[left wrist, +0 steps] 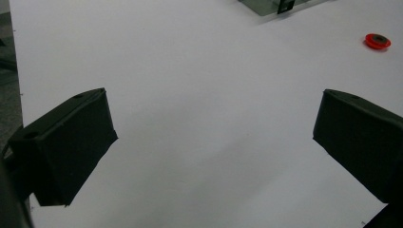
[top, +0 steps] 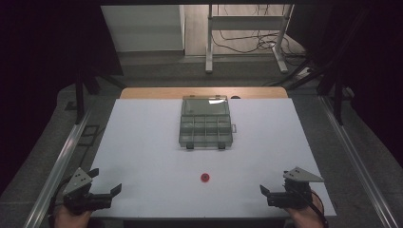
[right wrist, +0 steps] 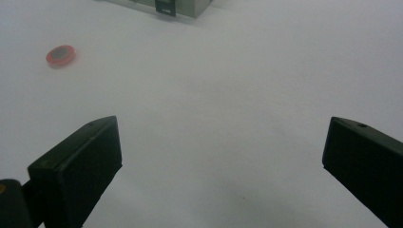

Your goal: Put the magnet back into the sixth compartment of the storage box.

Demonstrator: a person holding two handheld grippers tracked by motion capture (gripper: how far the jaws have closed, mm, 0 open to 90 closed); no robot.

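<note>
Table [top: 142, 156] of smooth white board carries a clear plastic compartment box [top: 205, 122], its contents hard to see. Left gripper [top: 105, 182] and right gripper [top: 274, 183] stand wide, holding nothing. Small red disc [top: 205, 177] lies between them.

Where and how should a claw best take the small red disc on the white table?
The red disc lies flat and alone, so probably from straight above, jaws spanning its outer rim. The right claw seems slightly nearer, its jaws wide open.
</note>
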